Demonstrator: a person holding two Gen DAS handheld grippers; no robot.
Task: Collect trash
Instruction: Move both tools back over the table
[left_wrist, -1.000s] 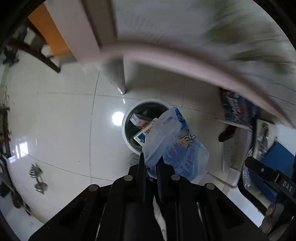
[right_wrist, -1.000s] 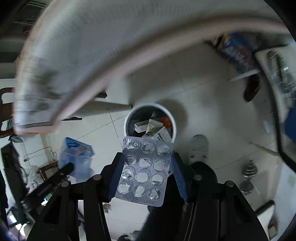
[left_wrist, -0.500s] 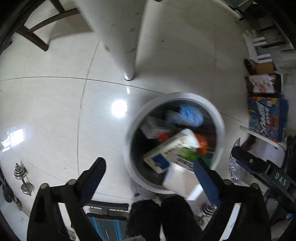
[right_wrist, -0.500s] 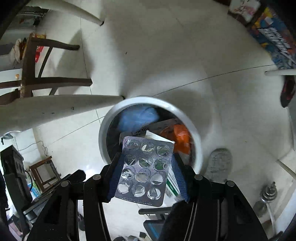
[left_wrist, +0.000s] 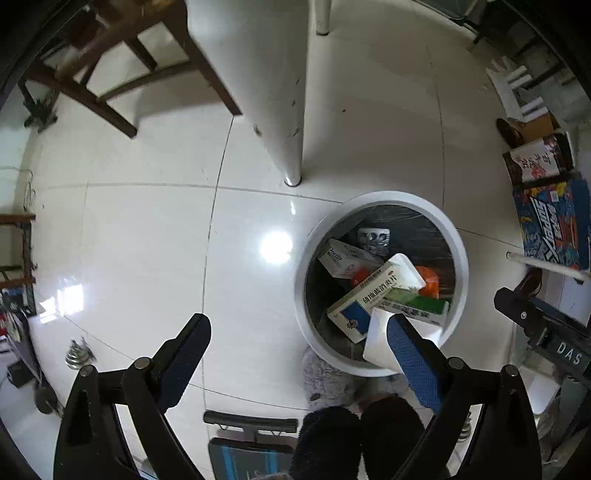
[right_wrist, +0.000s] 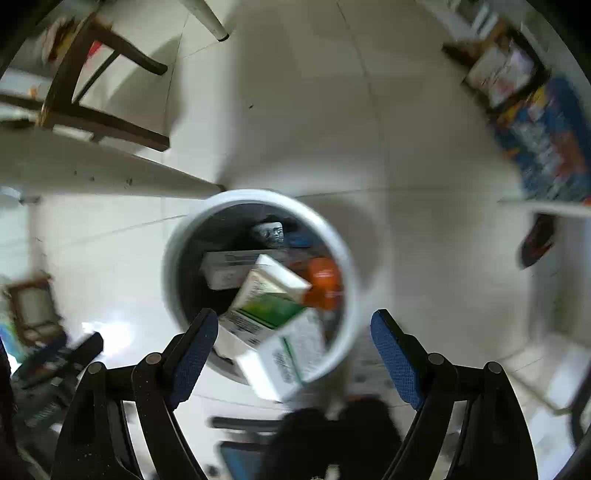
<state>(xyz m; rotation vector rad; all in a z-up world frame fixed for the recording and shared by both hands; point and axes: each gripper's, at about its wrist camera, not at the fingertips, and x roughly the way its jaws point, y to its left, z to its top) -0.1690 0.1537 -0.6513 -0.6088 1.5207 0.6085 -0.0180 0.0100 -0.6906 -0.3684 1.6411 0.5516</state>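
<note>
1. Both loads are gone since a second ago: my left gripper (left_wrist: 297, 352) no longer pinches the blue plastic bag, my right gripper (right_wrist: 293, 345) no longer carries the blister pack (right_wrist: 269, 233), and both now stand spread wide with nothing between the fingers.
2. Just beyond the fingers, the white trash bin (left_wrist: 458, 243) sits on the tiled floor, stuffed with medicine boxes (left_wrist: 364, 295).
3. Deeper inside, I see the blister pack lying against the dark liner; the bag is hidden from me.
4. One white carton (left_wrist: 380, 339) tilts over the near rim, so I judge a careless brush from a finger could tip it out.
5. Farther off, the table leg (left_wrist: 291, 140) stands near the bin, which I could knock when lifting away.
</note>
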